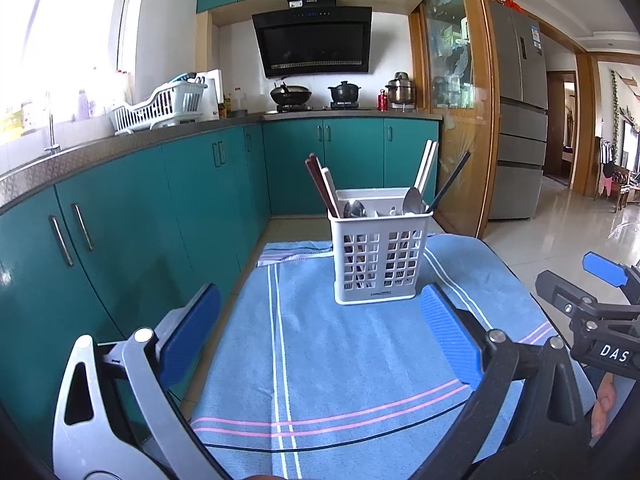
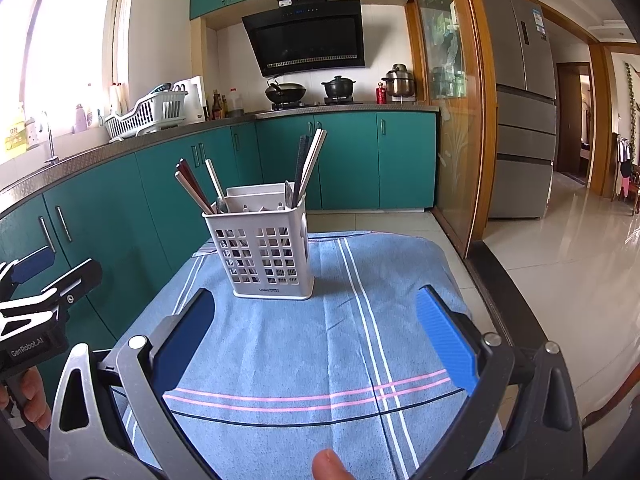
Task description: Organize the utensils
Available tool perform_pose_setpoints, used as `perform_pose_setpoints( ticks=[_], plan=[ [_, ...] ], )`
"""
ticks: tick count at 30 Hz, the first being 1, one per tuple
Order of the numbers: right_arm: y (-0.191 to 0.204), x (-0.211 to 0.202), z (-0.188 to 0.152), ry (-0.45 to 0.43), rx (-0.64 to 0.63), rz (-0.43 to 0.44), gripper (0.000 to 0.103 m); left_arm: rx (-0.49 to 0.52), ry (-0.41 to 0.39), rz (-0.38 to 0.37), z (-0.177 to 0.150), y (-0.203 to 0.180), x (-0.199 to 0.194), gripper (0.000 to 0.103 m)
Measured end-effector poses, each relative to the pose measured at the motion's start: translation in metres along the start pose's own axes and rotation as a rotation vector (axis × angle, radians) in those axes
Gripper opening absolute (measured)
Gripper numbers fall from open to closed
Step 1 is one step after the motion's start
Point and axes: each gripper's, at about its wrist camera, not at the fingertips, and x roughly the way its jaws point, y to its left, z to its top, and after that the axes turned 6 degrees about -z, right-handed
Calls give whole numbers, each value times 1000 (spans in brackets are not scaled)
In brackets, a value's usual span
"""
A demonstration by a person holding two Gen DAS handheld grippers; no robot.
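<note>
Both our grippers, left gripper point(image 1: 320, 336) and right gripper point(image 2: 316, 336), hang wide open and empty over the blue cloth point(image 1: 340, 360). Looks basically done: chopsticks point(image 1: 318, 184) and spoons point(image 1: 412, 200) already stand in the white caddy point(image 1: 380, 256), nothing loose left.

Light source: daylight from window point(image 1: 60, 40), far left; blown out to white.
Brightness: bright overall, even on cloth point(image 1: 340, 360).
Glare: sheen on floor point(image 2: 580, 248), right; reflections on cabinets point(image 1: 120, 240).
Shadows: soft, faint.
Distortion: strong fisheye bending; black corners.
Focus: centre sharp, edges softer.
</note>
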Motion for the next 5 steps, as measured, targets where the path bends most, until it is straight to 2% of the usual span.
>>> perform_pose_setpoints(
  ticks=[3,5],
  plan=[
    [-2,8,-2,27,5,-4,100,2,39,-12,-7,-2,21,99],
    [-3,28,-5,98,-2,-1,100,-4,102,-35,-17,-4,54,99]
  ],
)
